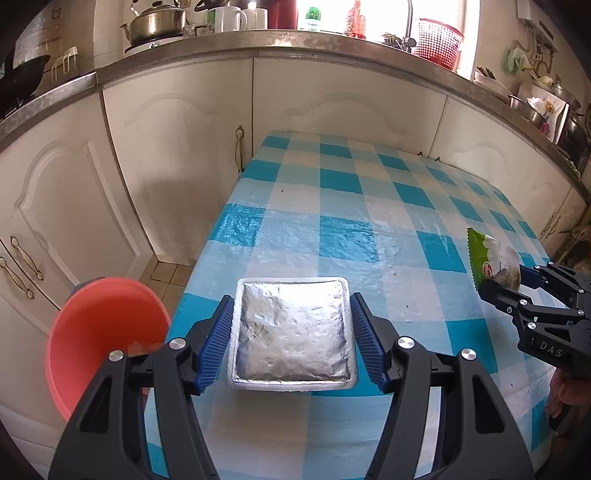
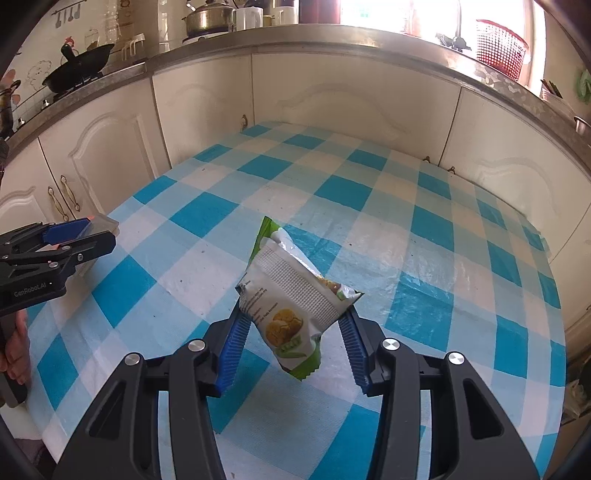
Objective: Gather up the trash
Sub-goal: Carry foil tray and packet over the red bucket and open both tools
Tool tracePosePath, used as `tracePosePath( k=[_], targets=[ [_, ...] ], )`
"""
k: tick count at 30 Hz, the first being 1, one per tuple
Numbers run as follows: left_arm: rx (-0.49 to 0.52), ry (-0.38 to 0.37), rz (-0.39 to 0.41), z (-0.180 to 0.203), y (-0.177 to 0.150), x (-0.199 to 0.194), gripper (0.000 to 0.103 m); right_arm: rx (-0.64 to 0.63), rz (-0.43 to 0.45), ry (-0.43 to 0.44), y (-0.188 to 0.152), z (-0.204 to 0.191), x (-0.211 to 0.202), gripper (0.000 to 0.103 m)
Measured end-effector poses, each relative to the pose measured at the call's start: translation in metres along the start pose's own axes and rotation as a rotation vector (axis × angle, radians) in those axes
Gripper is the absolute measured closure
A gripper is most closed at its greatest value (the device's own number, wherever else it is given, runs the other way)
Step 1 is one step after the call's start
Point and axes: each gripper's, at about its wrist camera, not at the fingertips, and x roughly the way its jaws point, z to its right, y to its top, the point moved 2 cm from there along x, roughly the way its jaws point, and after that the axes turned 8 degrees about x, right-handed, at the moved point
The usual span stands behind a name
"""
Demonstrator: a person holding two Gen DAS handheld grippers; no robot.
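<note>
A square foil tray [image 1: 291, 332] sits between the blue pads of my left gripper [image 1: 291, 297], which is shut on its two side rims and holds it over the table's near left edge. In the right wrist view, my right gripper [image 2: 294, 310] is shut on a green and white snack wrapper [image 2: 291, 291], which hangs tilted above the checked tablecloth [image 2: 369, 206]. The left wrist view shows that wrapper [image 1: 491, 258] and the right gripper [image 1: 502, 280] at the far right. The left gripper [image 2: 88, 232] appears at the left edge of the right wrist view.
A red-orange plastic bin [image 1: 99, 332] stands on the floor left of the table, just beside my left gripper. White cabinet doors [image 1: 177, 147] run behind the table. The counter above holds a kettle [image 1: 155, 22], mugs and a red basket [image 1: 437, 42].
</note>
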Motion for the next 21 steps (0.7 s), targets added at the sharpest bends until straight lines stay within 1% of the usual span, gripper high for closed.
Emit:
tracePosePath(
  k=[11,21],
  targets=[
    [-0.052,0.044,0.021,-0.034,-0.006,-0.012,0.039,-0.050,0.005,0.055,0.007,-0.043,-0.004,0.053],
    [-0.115,0.090,0.029,-0.074,-0.018,-0.021,0.039,-0.125,0.004,0.117,0.016,-0.094,-0.004,0.053]
  ],
)
